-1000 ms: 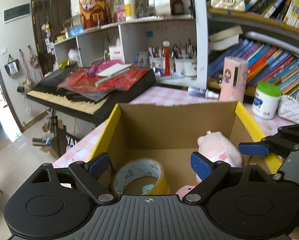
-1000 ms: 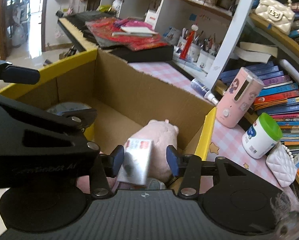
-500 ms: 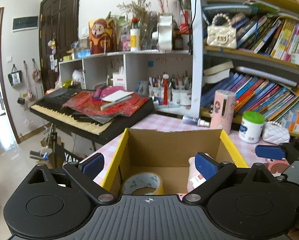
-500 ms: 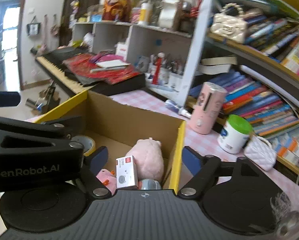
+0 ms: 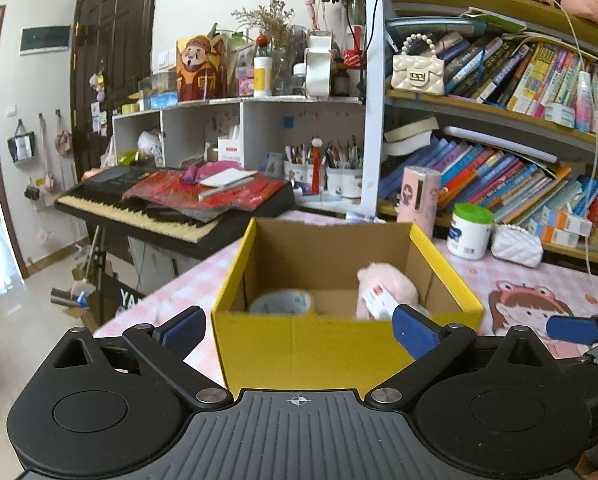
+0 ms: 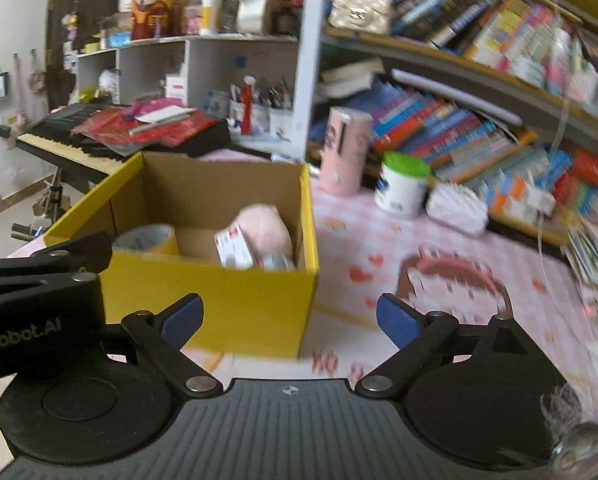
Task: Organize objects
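Cardboard box (image 5: 339,344) with yellow outer walls stands on the pink checked worktop (image 6: 379,248), holding a roll of tape (image 5: 283,302) at its left, a pink plush pig (image 5: 387,284) at its right and a small white carton (image 6: 233,248) leaning against the pig. Left claw (image 5: 299,330) and right claw (image 6: 289,318) hover before the box, both spread wide and empty.

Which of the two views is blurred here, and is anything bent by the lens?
Right wrist: motion blur smears the books and tablecloth; the box is soft too. Left wrist: mostly sharp, only the small carton in the box is blurred. Both: fisheye curves the shelves and darkens the corners.
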Available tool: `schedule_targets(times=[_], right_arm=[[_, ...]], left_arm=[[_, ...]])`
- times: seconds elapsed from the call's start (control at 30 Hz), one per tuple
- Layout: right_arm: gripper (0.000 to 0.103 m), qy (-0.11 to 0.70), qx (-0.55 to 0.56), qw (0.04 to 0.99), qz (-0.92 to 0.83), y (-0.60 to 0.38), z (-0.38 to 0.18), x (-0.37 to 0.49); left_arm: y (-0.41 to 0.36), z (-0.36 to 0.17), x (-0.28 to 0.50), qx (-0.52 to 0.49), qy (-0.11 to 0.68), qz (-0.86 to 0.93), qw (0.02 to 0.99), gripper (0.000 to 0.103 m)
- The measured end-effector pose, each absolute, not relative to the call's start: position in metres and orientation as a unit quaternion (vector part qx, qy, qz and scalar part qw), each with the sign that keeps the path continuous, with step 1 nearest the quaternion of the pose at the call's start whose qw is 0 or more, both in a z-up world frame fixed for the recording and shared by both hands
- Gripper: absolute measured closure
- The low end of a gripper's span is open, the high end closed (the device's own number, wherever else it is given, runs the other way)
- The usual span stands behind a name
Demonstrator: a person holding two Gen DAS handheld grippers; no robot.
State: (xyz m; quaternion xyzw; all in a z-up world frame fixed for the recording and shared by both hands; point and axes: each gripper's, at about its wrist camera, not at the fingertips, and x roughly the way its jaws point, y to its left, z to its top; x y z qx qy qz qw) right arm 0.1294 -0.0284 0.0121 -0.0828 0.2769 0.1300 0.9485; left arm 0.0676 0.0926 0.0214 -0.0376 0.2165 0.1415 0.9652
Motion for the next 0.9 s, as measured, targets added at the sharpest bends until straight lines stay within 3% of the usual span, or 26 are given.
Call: schedule_targets(times=[0.9], right_arm=[[0.000, 0.307, -0.036, 0.951, -0.003, -0.100, -0.013, 0.022]], left_arm=[[0.036, 0.002, 0.011, -0.009, 0.255, 0.018, 0.967, 0.001]])
